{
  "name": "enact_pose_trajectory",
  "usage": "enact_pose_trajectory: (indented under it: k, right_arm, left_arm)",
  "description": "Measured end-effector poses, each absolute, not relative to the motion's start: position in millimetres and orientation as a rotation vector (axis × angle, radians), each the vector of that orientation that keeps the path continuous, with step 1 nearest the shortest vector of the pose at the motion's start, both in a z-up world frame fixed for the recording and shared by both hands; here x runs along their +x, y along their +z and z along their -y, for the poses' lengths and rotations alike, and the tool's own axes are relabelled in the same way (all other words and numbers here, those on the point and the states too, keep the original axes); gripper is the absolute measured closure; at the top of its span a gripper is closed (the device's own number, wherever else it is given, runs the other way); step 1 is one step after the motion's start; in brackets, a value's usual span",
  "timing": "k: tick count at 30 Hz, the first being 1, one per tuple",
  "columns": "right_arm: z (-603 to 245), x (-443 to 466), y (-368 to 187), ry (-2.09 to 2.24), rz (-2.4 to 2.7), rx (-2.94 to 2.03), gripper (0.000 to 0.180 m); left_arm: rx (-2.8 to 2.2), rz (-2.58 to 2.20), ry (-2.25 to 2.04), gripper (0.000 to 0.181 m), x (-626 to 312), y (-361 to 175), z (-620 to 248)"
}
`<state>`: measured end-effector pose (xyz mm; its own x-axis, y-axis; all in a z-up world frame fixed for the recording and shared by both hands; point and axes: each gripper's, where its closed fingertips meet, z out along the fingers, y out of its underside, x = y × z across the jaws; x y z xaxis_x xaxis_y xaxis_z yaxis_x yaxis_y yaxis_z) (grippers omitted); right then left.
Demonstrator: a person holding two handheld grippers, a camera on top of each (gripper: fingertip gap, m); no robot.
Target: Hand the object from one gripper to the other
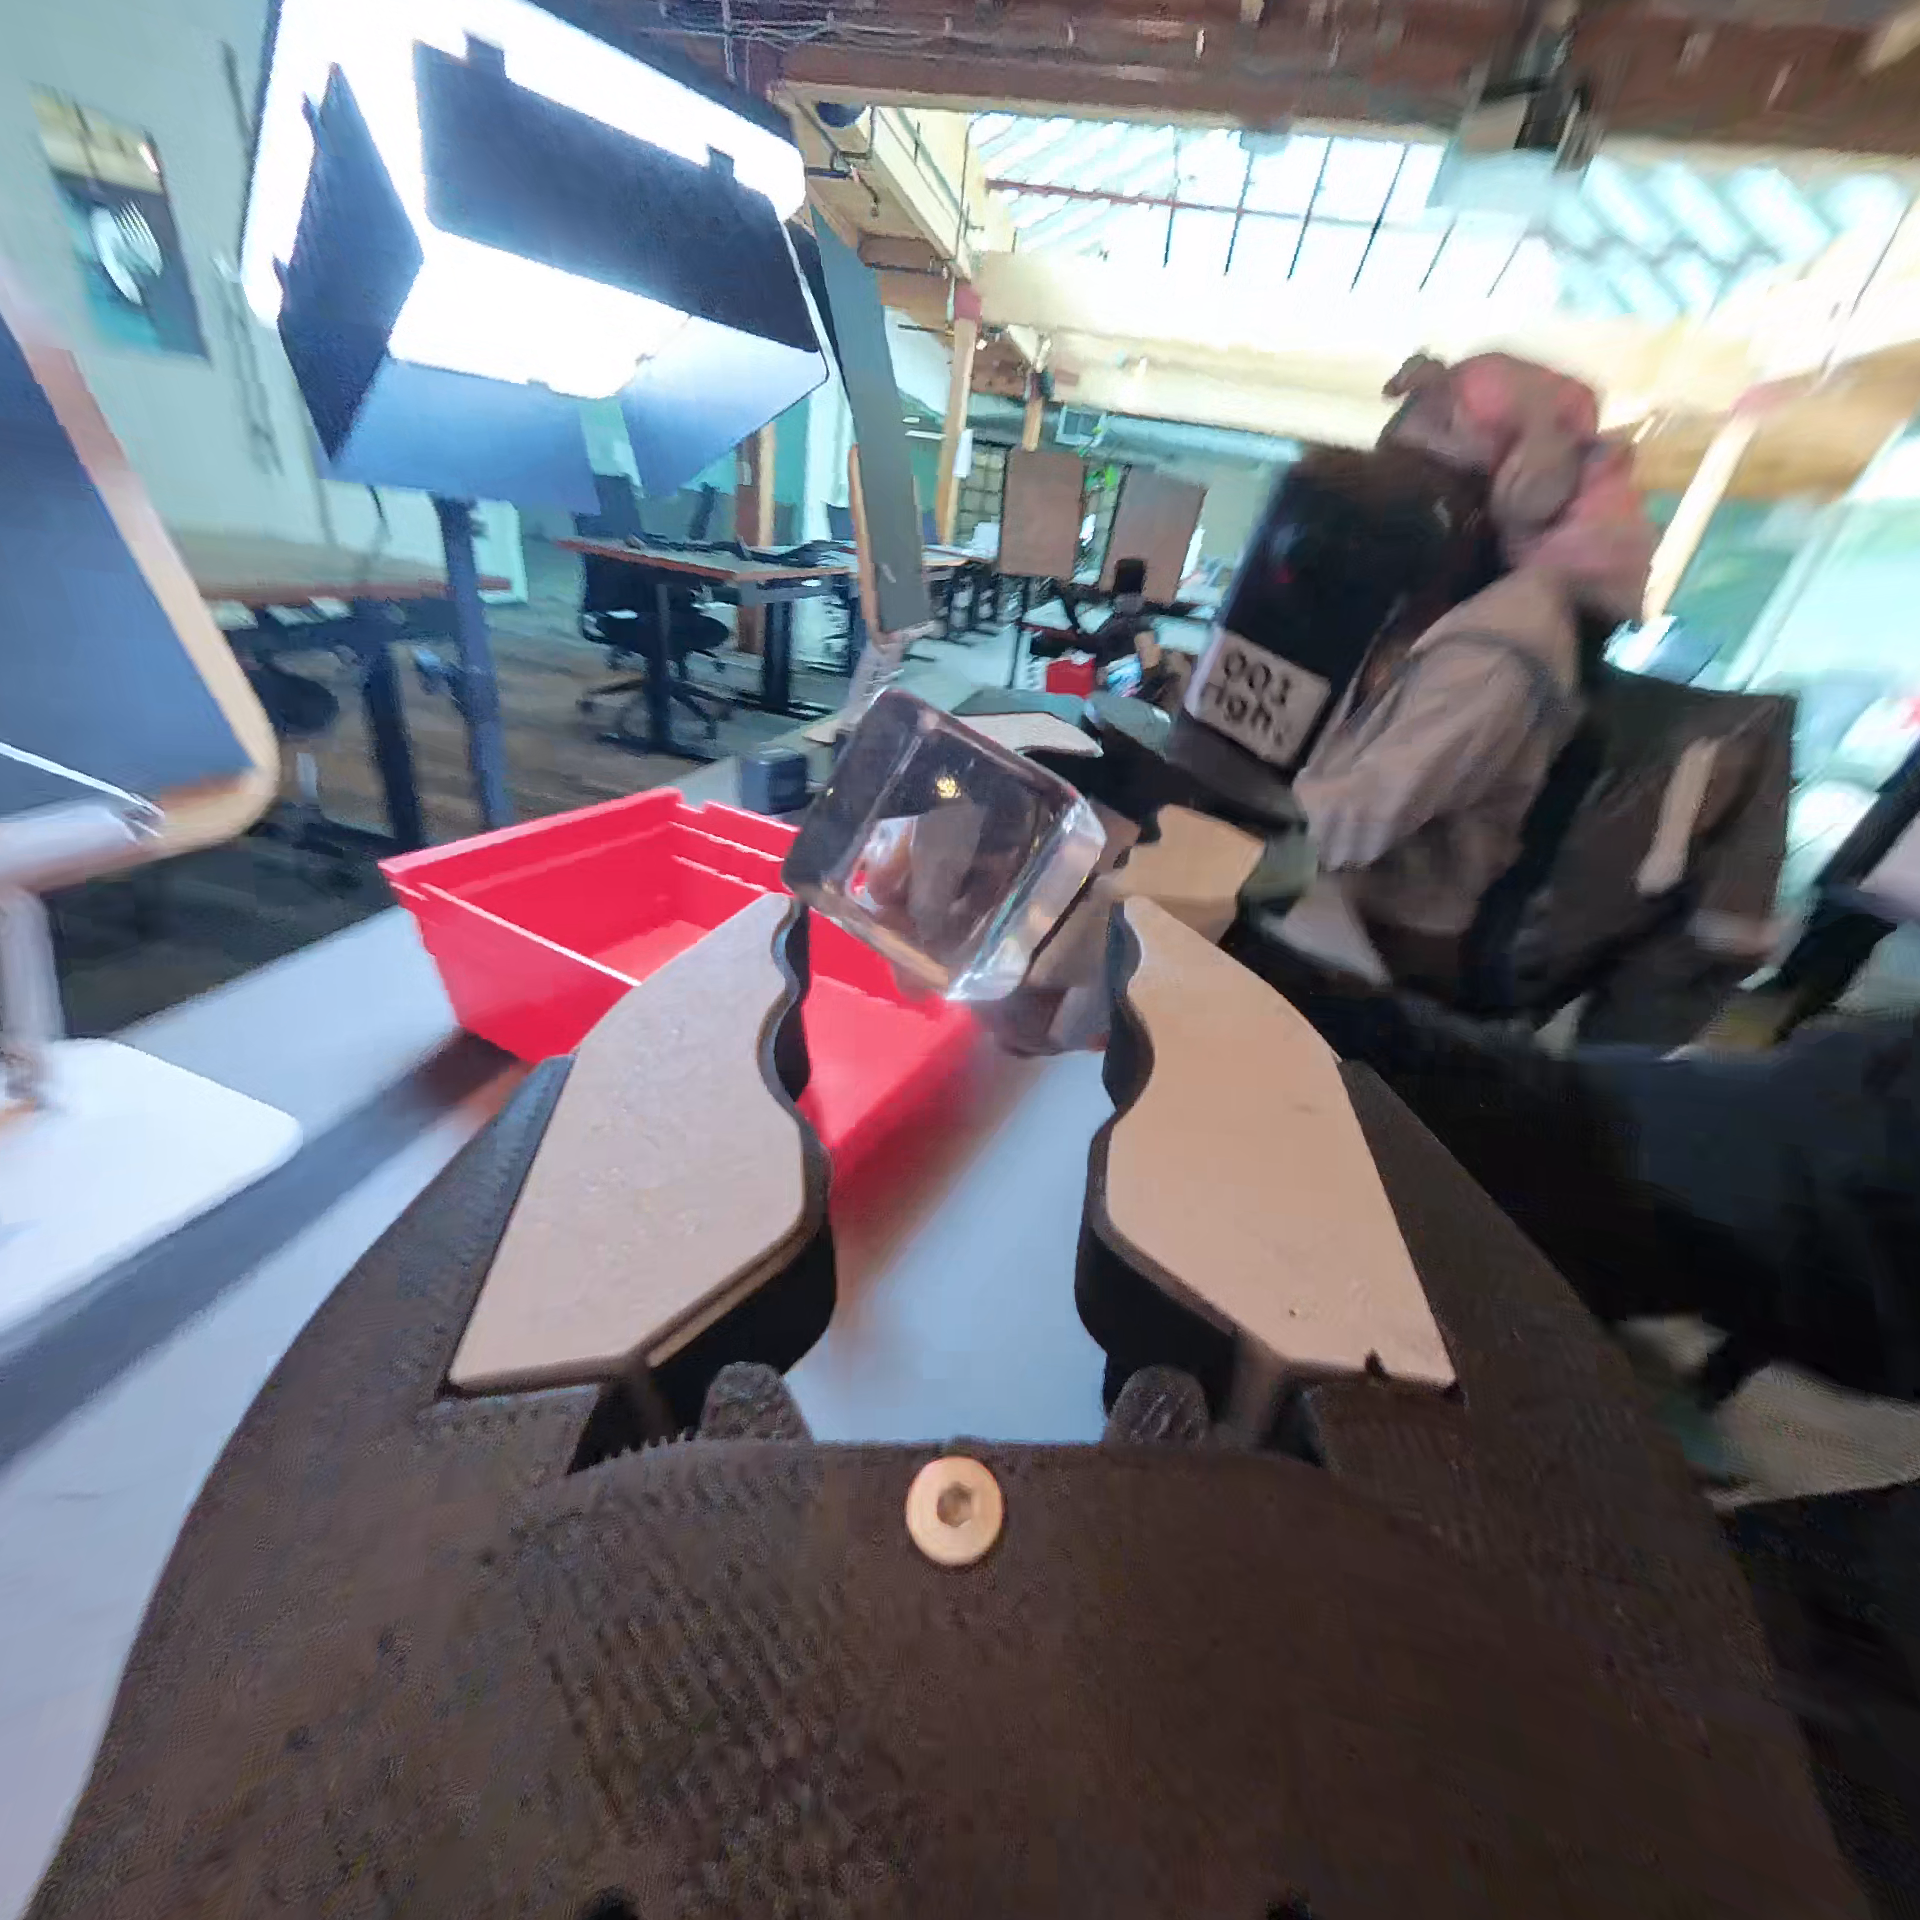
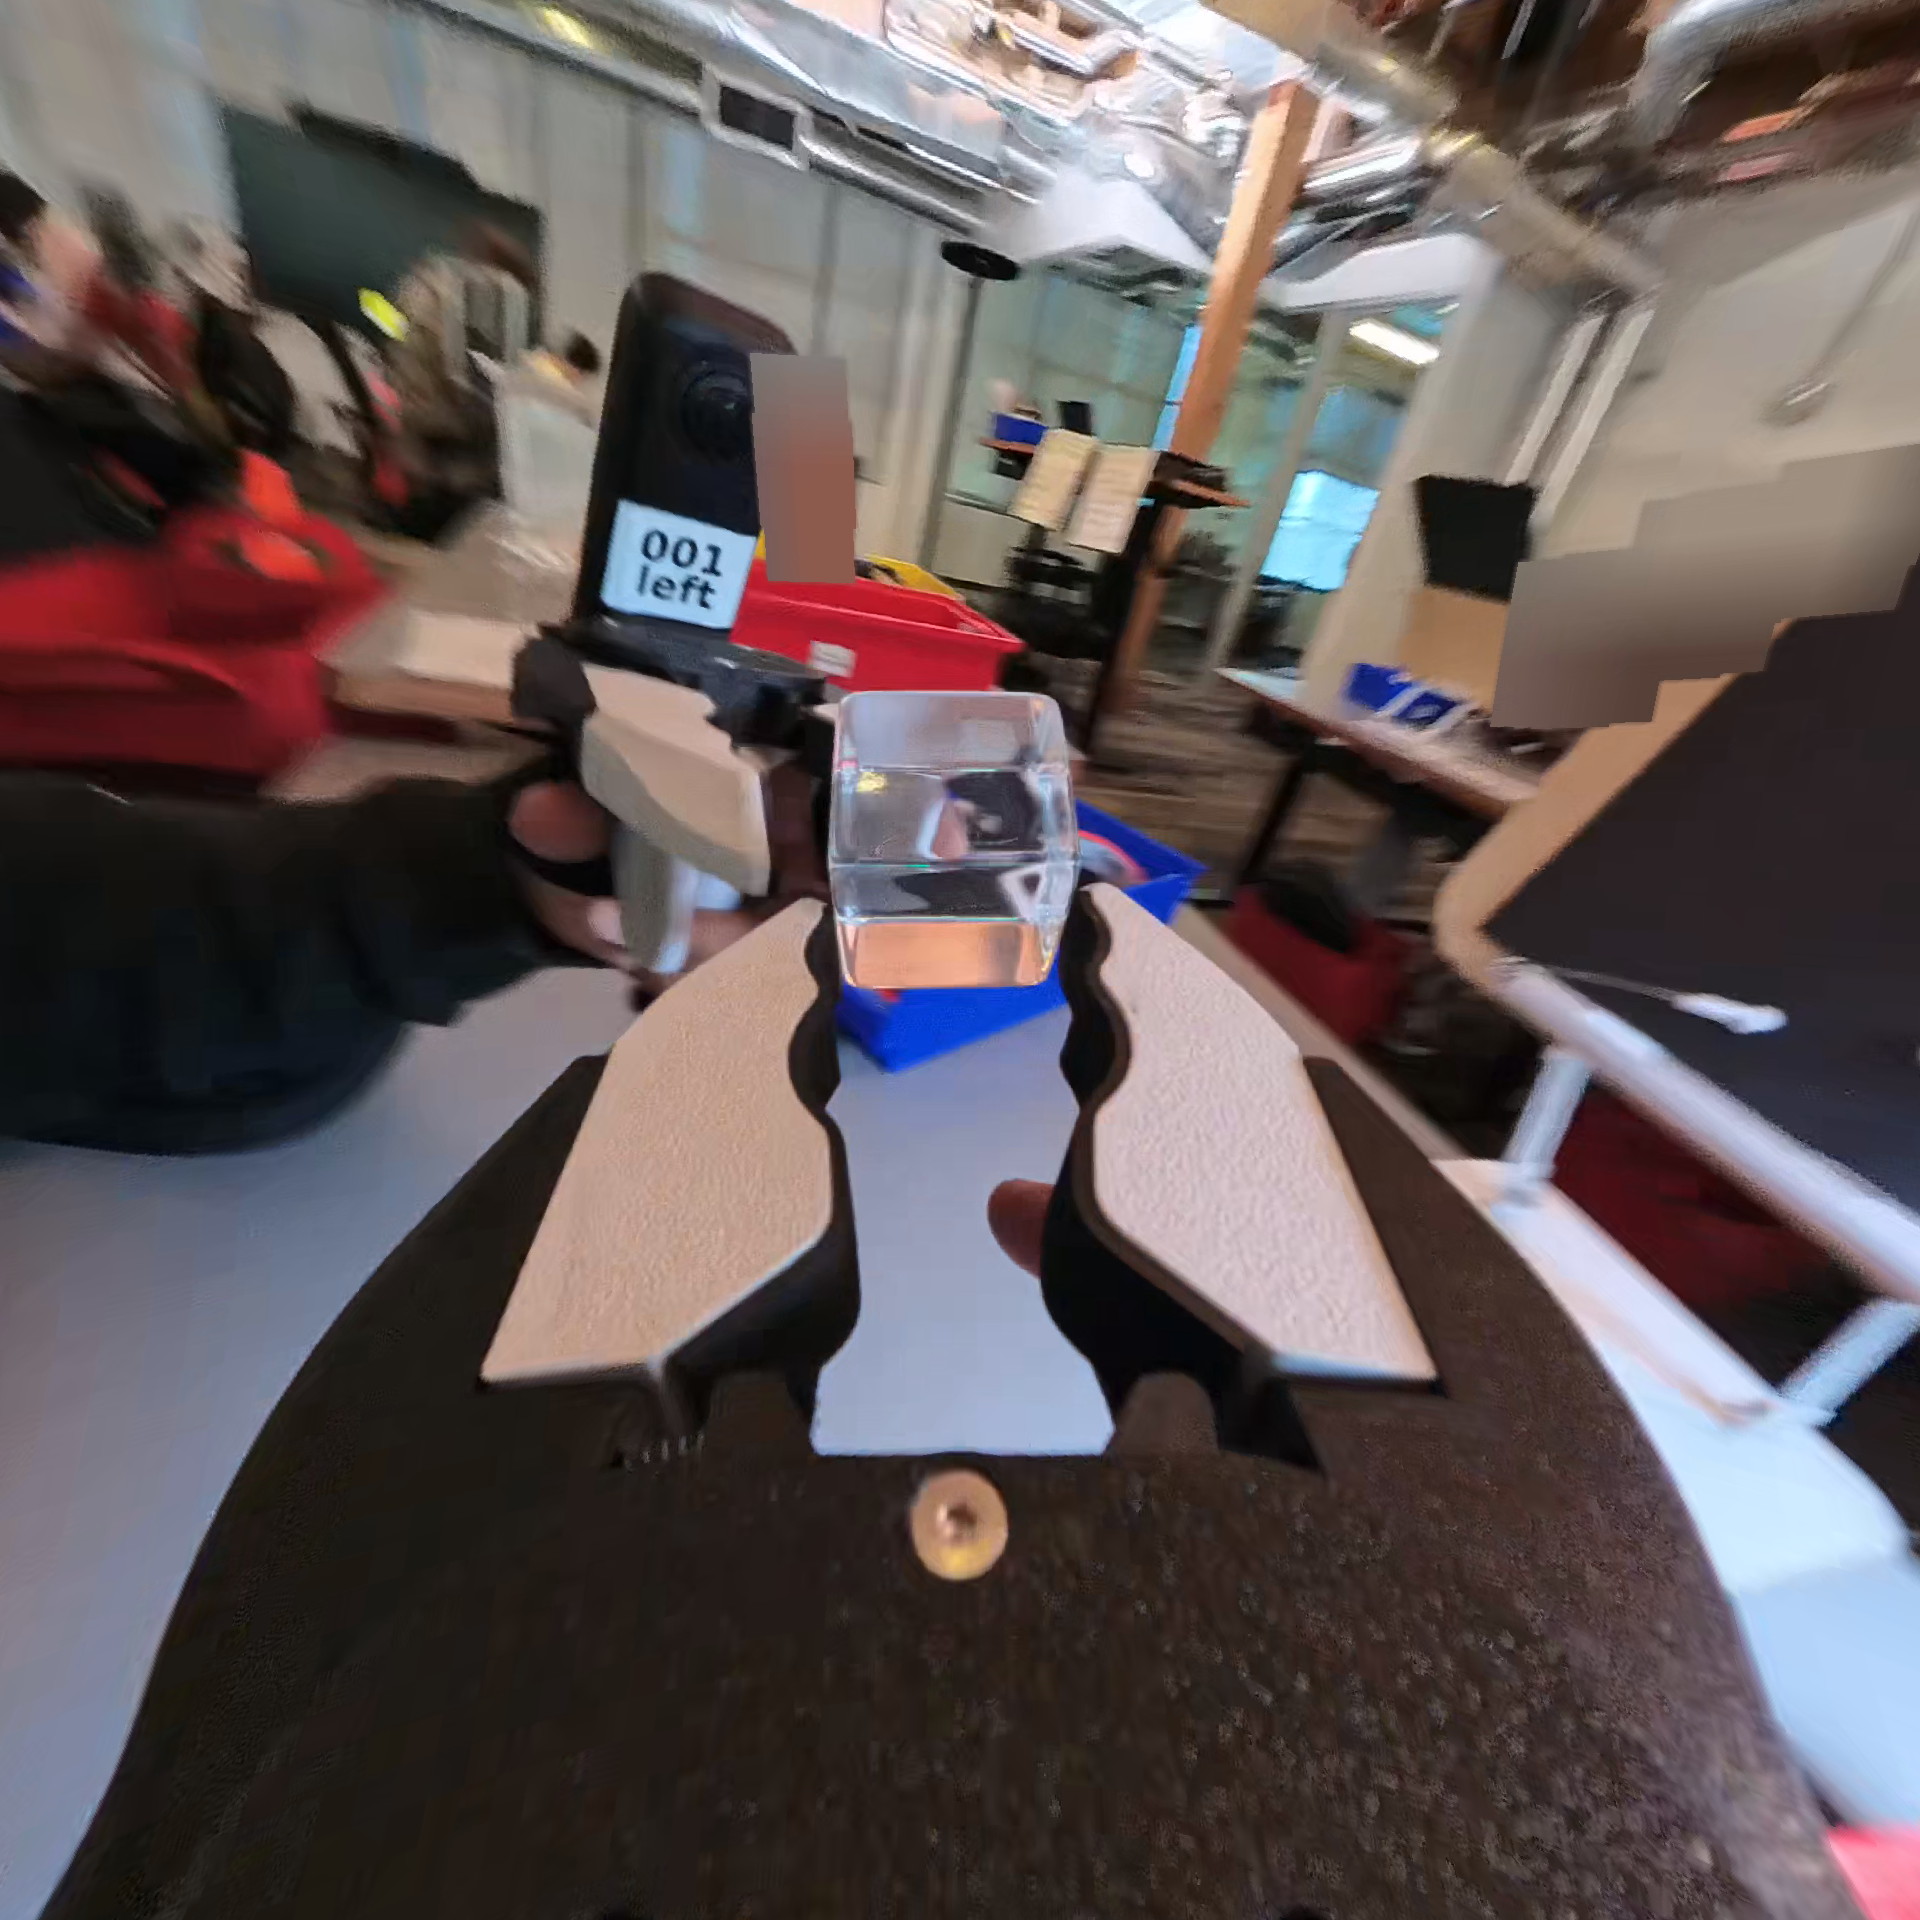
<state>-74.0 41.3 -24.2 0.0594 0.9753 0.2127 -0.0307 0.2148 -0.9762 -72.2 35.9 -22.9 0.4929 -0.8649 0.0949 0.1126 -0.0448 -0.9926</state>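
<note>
Midair above a grey table (image 2: 208, 1299), a clear cube (image 2: 954, 840) is sitting between the fingertips of the right gripper (image 2: 951, 940), whose jaws are closing on its lower sides, parted only by the cube's width. Seen from the left wrist, the same cube (image 1: 940, 847) is hanging tilted just past the tips of the left gripper (image 1: 951, 935), whose jaws are standing apart on either side of it; whether they are touching the cube cannot be told. From the right wrist, the left gripper (image 2: 800, 821) is reaching in from the left, held by a gloved hand (image 2: 566, 862). A red bin (image 1: 582, 914) is resting on the table behind the cube, a blue bin (image 2: 966, 1013) beyond it in the right view.
</note>
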Motion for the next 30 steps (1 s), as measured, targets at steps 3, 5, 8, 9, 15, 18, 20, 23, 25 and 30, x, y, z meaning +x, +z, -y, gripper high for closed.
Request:
enact_pose_trajectory:
  k: [3, 5, 8, 9, 15, 18, 20, 23, 25, 30]
  right_arm:
    - [-28.6, -69.7, -27.5, 1.322, 1.283, -1.074, 0.138]
    - [-19.6, -68.2, -27.6, 1.473, 1.291, -1.04, 0.139]
    - [-5.1, -64.2, -16.6, 1.764, 1.231, -0.951, 0.139]
    - [-1.7, -65.3, -16.8, 1.823, 1.229, -0.949, 0.139]
    - [-17.2, -81.3, -56.3, 1.708, 1.294, -1.106, 0.179]
    - [-20.7, -77.9, -63.5, 1.605, 1.355, -1.125, 0.179]
    - [-22.9, -78.5, -68.2, 1.505, 1.397, -1.148, 0.179]
    - [-22.6, -74.6, -63.2, 1.476, 1.408, -1.136, 0.18]
    - [-23.4, -73.5, -59.8, 1.464, 1.4, -1.13, 0.179]
    - [-30.0, -73.1, -61.1, 1.415, 1.389, -1.155, 0.18]
  left_arm:
    - [-1.316, -0.851, -0.705, 0.124, -75.8, -20.7, -28.7]
    - [-1.247, -0.935, -0.617, 0.121, -73.5, -18.0, -19.5]
    - [-1.144, -1.058, -0.474, 0.119, -66.6, -18.8, -5.8]
    - [-1.138, -1.086, -0.458, 0.122, -63.5, -20.4, -2.5]
    - [-1.261, -1.234, -0.374, 0.136, -52.4, -61.0, -8.6]
    - [-1.327, -1.219, -0.307, 0.146, -58.2, -65.8, -18.8]
    - [-1.343, -1.203, -0.27, 0.163, -67.2, -70.5, -27.1]
    - [-1.353, -1.149, -0.302, 0.179, -74.8, -64.3, -31.2]
    - [-1.342, -1.131, -0.299, 0.18, -78.7, -60.4, -32.1]
    - [-1.347, -1.104, -0.299, 0.181, -84.8, -56.2, -34.1]
